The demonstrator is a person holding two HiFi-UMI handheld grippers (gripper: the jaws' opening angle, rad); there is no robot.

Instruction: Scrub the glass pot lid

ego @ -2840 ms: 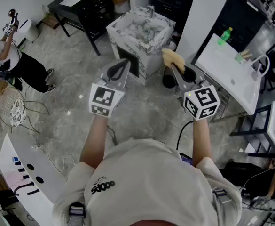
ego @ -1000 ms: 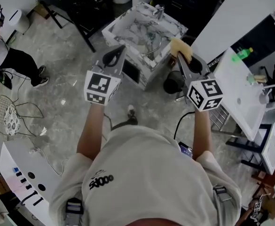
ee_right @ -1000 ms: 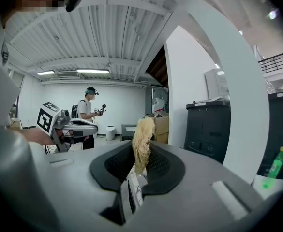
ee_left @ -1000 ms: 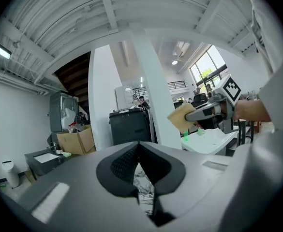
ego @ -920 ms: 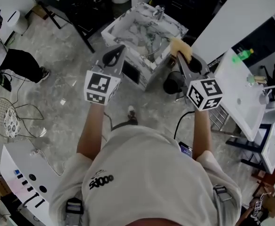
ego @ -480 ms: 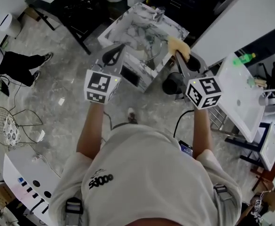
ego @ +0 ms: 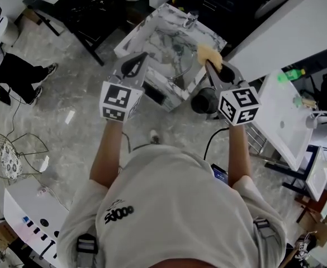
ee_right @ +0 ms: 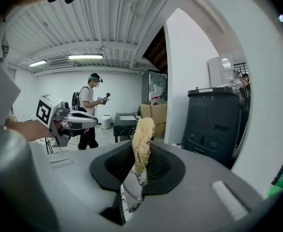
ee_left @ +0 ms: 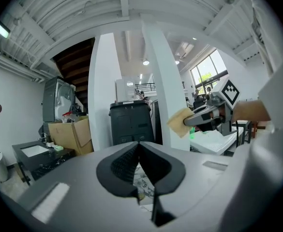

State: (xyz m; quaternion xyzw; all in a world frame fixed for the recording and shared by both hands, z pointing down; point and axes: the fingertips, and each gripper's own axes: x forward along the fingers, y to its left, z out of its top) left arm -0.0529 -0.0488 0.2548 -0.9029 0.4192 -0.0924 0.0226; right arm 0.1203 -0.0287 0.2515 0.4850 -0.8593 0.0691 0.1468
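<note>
**Yellow sponge clamped in the right gripper, over the marble sink**

Yellow and fibrous, the sponge (ee_right: 142,138) stands upright between the jaws of the right gripper (ee_right: 141,154). The jaws are pressed onto its lower part, and its top sticks out past the tips. In the head view this sponge (ego: 209,53) is above the near right corner of the marble sink (ego: 142,28), in front of the right gripper (ego: 208,65).

The left gripper (ee_left: 139,151) has its jaws closed together with nothing between them. Only a thin slit shows lower down, where the marble pattern is seen through it. In the head view the left gripper (ego: 141,60) is over the near left edge of the sink, well apart from the right one.

The glass pot lid (ego: 178,58) is inside the sink basin, ahead of the two grippers and between them. Neither gripper touches it. Whether it lies flat or leans cannot be told.

A black cabinet (ee_right: 214,120) stands behind the sink. Another person (ee_right: 89,105) stands far back in the room, on the grey floor (ego: 90,133).
</note>
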